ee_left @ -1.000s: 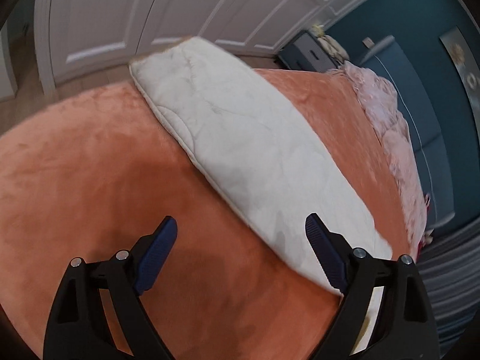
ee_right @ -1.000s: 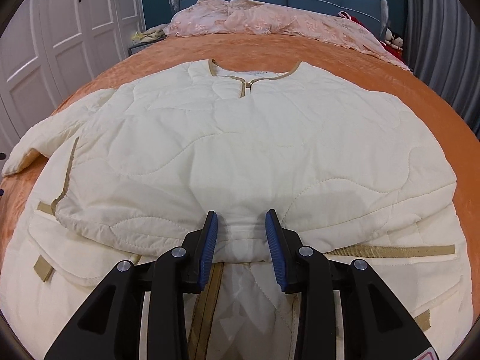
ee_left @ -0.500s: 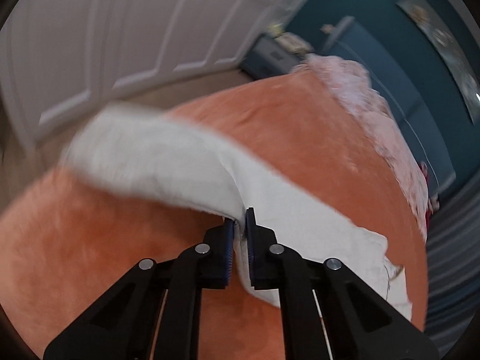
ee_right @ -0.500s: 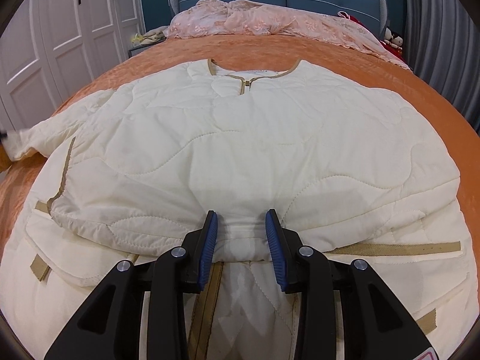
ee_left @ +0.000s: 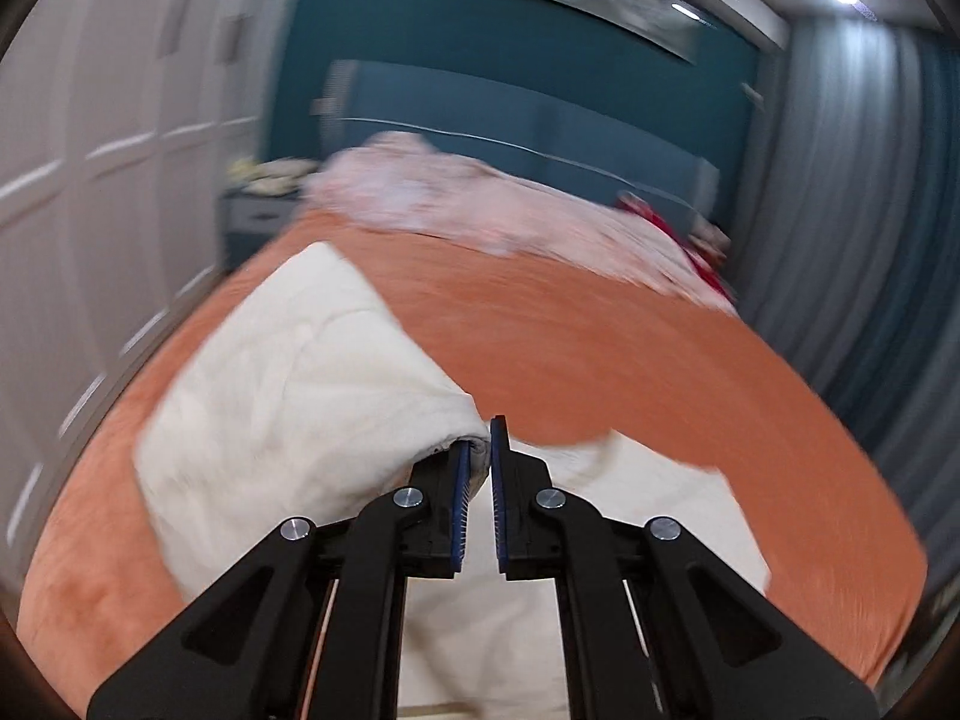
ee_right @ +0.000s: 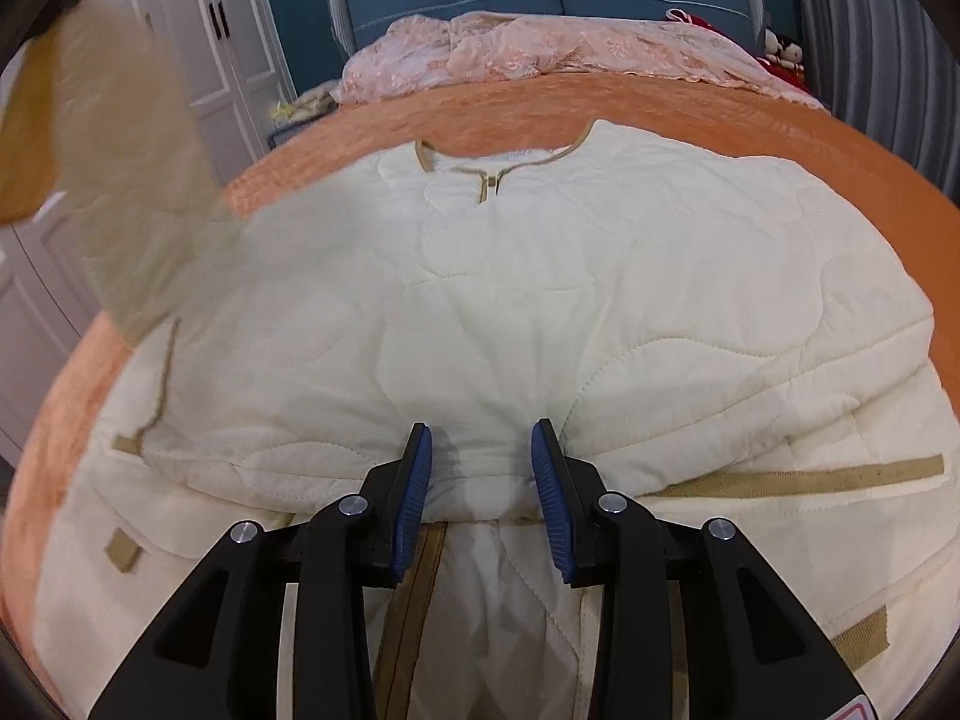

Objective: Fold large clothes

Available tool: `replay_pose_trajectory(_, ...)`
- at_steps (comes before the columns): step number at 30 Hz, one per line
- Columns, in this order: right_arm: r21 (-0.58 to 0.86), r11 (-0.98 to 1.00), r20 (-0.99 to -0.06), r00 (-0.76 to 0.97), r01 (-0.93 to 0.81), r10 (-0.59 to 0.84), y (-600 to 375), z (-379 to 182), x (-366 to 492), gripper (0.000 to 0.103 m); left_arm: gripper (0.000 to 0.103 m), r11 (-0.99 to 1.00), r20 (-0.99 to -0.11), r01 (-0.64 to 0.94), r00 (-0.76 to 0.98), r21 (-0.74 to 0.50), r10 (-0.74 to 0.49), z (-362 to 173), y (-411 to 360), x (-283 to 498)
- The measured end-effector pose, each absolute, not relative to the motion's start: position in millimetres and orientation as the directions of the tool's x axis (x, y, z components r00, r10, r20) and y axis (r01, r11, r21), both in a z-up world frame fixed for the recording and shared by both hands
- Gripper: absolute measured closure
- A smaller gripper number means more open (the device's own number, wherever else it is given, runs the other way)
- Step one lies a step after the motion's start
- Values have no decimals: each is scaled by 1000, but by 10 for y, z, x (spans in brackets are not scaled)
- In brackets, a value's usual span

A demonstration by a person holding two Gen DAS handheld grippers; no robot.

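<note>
The cream quilted jacket [ee_right: 540, 312] lies front-up on the orange bed [ee_right: 690, 102]. The left tool [ee_left: 477, 462] is clenched on the sleeve [ee_left: 288, 396], lifted for folding across the body. The right tool [ee_right: 480, 468] pins the doubled hem, its pads pressing the fabric. Next, the sleeve likely needs laying flat on the chest. A pink blanket [ee_right: 540, 42] lies clear by the headboard.
</note>
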State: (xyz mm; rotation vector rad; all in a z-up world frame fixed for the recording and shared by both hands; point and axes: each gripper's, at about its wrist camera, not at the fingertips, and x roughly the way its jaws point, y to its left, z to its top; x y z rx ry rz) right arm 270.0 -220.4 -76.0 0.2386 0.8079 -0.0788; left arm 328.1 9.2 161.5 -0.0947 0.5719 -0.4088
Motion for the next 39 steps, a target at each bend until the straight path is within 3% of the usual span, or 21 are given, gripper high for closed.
replay_pose_trajectory(5,290,933,-667,744,215,36,-2435,-593,2351,64,97,870,-675,471,595,-146,-436,857,-1029,3125)
replay_pose_trajectory(8,331,912,-656,754,243,37,-2617,-534,2123,63,97,874,-755,464,519,-144,-400,316,-1240,3076)
replay_pose_trajectory(14,310,916,-657,754,255,13,-2811,-469,1893,63,96,886,-805,429,454,-178,-382,-187,-1284,2977)
replay_pose_trajectory(16,315,914,-656,754,257,14,-2837,-452,1866,62,84,876,-816,427,408,-226,-409,-284,-1246,2935)
replay_pose_trajectory(18,303,920,-652,758,249,9,-2838,-411,1873,59,39,871,-814,410,385,-270,-434,-280,-1189,2852)
replay_pose_trajectory(22,241,954,-622,783,179,10,-2719,-204,1899,49,20,854,-700,378,497,-358,-513,0,-606,2561)
replay_pose_trajectory(28,137,990,-604,794,19,68,-2221,124,2427,38,20,858,-663,126,582,-498,-471,41,429,2873)
replay_pose_trajectory(31,85,996,-615,786,-24,71,-1924,128,2790,38,29,792,-674,-34,550,-609,-494,-215,818,3209)
replay_pose_trajectory(35,65,998,-654,755,-9,50,-1699,-29,3135,38,33,646,-632,-173,498,-744,-594,-567,995,3533)
replay_pose_trajectory(38,50,999,-688,724,-13,43,-1585,-164,3317,38,38,568,-603,-241,492,-787,-628,-714,1040,3646)
replay_pose_trajectory(39,24,999,-699,714,-24,34,-1542,-214,3378,38,44,555,-598,-252,494,-793,-631,-728,1030,3684)
